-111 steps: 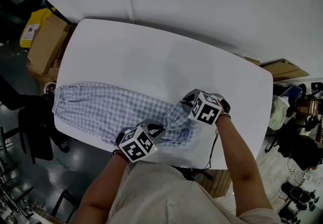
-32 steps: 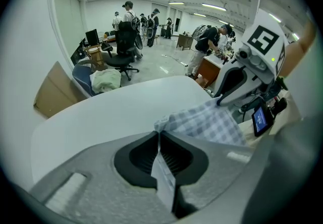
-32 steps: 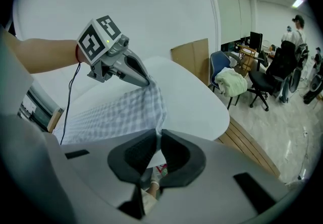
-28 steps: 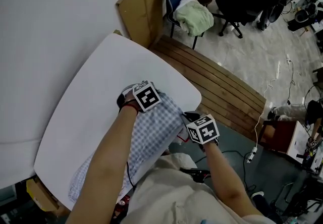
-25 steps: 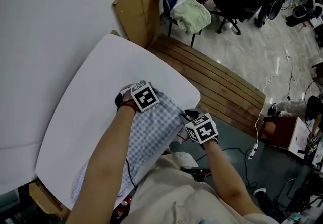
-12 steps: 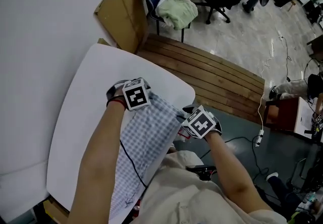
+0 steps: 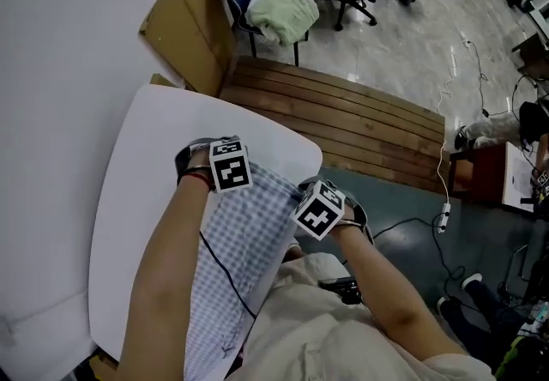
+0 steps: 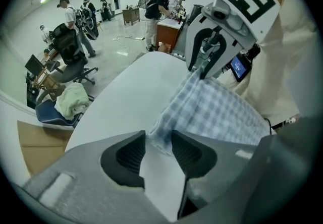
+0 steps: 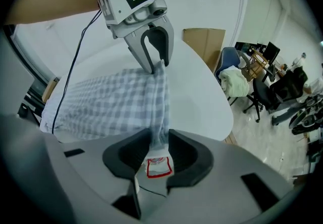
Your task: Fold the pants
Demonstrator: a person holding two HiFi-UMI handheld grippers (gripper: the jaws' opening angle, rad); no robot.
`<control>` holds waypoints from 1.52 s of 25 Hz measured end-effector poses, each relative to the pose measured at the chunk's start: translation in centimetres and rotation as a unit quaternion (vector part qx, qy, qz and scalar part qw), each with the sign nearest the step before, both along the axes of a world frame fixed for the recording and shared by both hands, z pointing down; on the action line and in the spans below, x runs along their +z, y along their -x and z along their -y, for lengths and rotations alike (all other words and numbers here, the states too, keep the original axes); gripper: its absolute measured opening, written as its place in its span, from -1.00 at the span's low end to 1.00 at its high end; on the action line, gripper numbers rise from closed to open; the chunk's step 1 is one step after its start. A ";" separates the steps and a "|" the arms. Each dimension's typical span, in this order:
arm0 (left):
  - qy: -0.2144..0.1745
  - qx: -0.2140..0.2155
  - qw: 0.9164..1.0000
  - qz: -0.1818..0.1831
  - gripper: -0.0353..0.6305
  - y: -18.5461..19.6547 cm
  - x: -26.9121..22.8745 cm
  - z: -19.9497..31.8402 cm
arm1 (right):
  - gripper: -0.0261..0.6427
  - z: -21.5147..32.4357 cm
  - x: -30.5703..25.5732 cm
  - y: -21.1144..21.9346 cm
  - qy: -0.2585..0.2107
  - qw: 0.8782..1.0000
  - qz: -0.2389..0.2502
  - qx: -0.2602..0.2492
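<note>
My left claw [image 8: 158, 142] had just been opening and stood apart around a corner of the checked pants [image 7: 242, 233], which lay along the white bench [image 7: 129, 199]. My right claw [image 9: 160, 150], just closing, pinched the pants beside their label [image 9: 156, 167].

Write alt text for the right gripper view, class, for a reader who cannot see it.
The right gripper, whose fingers have just been closing, pinches the checked pants by an edge with a red-bordered label. Opposite, the left gripper, whose fingers have just been opening, straddles the far corner over a white table.
</note>
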State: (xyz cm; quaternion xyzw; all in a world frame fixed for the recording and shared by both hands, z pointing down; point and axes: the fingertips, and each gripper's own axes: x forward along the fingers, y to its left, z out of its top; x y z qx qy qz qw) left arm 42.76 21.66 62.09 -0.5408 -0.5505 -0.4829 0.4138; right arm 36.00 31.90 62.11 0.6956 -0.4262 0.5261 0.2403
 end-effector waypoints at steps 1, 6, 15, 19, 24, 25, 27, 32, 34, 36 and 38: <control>0.003 0.000 1.000 -0.002 -0.43 0.2 0.0 0.0 | -0.56 0.2 0.0 0.0 0.001 1.000 -0.003 0.000; 0.011 -0.009 1.000 -0.001 -0.54 0.2 0.1 -0.3 | -0.67 0.3 0.1 -0.2 -0.011 1.000 0.009 0.015; 0.050 -0.032 0.998 -0.004 -0.80 0.8 -1.4 -0.1 | -0.80 -0.2 -1.7 -0.5 -0.067 0.996 -0.001 0.059; 0.069 -0.041 0.996 -0.032 -0.80 -0.6 -4.2 -0.1 | -0.80 -0.4 -4.4 -2.0 -0.078 0.994 -0.030 0.066; 0.099 -0.055 0.989 -0.092 -0.80 -3.3 -8.4 0.1 | -0.80 -0.5 -8.6 -5.2 -0.073 0.991 -0.086 0.065; 0.106 -0.058 0.987 -0.106 -0.80 -3.6 -9.3 0.0 | -0.80 -0.7 -9.5 -5.7 -0.071 0.990 -0.100 0.064; 0.118 -0.063 0.982 -0.135 -0.80 -4.4 -11.4 -0.2 | -0.80 -1.0 -11.5 -6.6 -0.070 0.988 -0.126 0.060; 0.139 -0.081 0.969 -0.188 -0.80 -5.2 -16.5 0.3 | -0.80 -0.3 -16.7 -7.5 -0.087 0.982 -0.168 0.023; 0.141 -0.087 0.965 -0.202 -0.80 -4.1 -18.3 0.8 | -0.80 0.4 -18.6 -6.3 -0.105 0.980 -0.169 -0.003; 0.142 -0.092 0.963 -0.211 -0.80 -2.5 -19.7 1.7 | -0.81 1.4 -20.2 -4.5 -0.126 0.978 -0.161 -0.029; 0.146 -0.097 0.960 -0.217 -0.80 -0.7 -20.7 3.0 | -0.81 2.6 -21.3 -2.7 -0.138 0.977 -0.154 -0.055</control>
